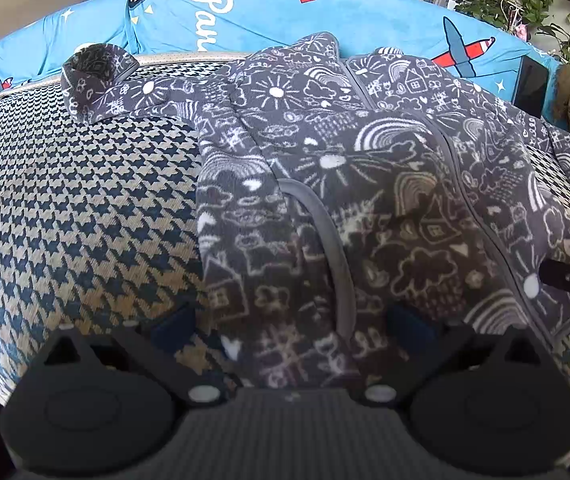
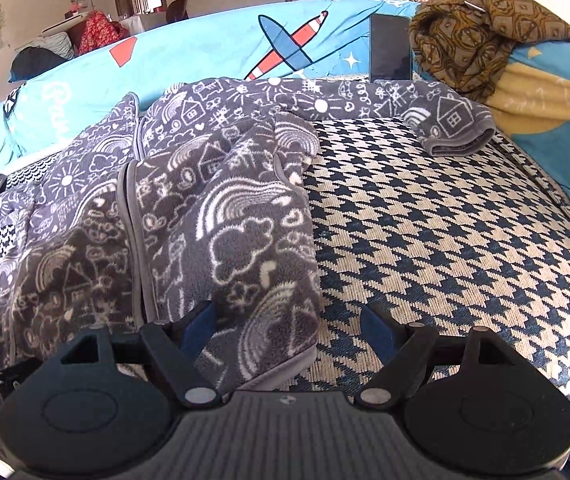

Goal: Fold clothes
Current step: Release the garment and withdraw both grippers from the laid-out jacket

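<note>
- The left black two-finger gripper stands with its jaws wide; two blue pads show, one each side, with the near hem of the garment lying between them, and neither pad visibly presses the cloth.
- The right black two-finger gripper is likewise spread wide, two blue pads in sight: the left pad sits against the garment's near right corner, the right pad over bare cushion, nothing clamped.
- One garment is on hand: a dark grey fleece jacket printed with white doodles of houses, rainbows, suns and clouds. It lies on the houndstooth-patterned navy and beige sofa cushion, its body running from the near edge back to the far edge.
- Its lower part is doubled up over itself, with grey piped edging showing along the front opening.
- Two sleeves spread out: one reaches toward the cushion's far left corner, the other runs along the far edge to the far right corner, ending in a turned cuff.
- One bright blue cover with a red-and-white aeroplane print lies over the sofa back behind the cushion.
- One dark flat phone-like slab leans against that back at the far right.
- One brown patterned cloth is heaped on the right sofa arm.
</note>
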Tool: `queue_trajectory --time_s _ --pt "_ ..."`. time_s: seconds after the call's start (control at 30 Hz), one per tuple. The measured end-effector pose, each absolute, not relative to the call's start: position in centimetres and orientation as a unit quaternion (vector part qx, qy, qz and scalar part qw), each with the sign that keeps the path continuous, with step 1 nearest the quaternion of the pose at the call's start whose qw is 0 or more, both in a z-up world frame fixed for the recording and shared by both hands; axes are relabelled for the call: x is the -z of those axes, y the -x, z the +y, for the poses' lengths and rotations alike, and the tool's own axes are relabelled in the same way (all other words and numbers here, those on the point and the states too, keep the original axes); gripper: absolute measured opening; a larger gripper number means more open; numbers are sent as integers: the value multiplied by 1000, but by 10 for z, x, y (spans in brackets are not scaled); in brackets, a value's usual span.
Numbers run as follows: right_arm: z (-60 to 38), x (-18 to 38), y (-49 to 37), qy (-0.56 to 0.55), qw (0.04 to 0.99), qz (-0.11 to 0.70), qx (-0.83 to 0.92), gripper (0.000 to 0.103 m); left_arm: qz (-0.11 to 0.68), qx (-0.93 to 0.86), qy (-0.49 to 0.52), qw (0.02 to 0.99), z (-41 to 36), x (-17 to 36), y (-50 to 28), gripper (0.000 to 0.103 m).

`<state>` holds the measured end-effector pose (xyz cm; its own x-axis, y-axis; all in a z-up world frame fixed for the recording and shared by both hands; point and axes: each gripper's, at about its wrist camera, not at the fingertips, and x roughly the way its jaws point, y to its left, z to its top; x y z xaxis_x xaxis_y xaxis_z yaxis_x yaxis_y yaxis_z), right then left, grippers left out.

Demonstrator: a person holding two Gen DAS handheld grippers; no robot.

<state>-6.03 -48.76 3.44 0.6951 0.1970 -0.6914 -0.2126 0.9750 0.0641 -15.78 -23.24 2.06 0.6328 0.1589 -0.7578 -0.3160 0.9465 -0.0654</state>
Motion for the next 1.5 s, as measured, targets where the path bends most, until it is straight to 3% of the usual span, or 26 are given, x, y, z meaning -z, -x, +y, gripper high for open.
queue_trajectory --time_s 0.43,0.5,0.57,0.7,0.83,1.23,1.5 --pt "-477 -27 72 45 929 353 -104 80 405 -132 92 900 -235 -17 160 103" --pt "-476 -28 74 46 930 347 -111 73 406 -132 93 900 -234 -18 161 103" --pt "-474 -28 77 49 931 340 -122 56 407 -132 95 899 -234 -19 162 103" --pt "-472 -29 82 53 935 328 -124 44 407 -131 98 899 -232 -21 166 103" --pt "-483 -34 81 12 939 321 -118 20 407 -133 103 898 -229 -22 170 103" --pt "-499 -51 98 -2 957 275 -90 19 403 -145 134 894 -209 -25 184 103" --pt "-490 -56 122 8 945 275 -174 21 386 -191 138 892 -197 -34 191 103"
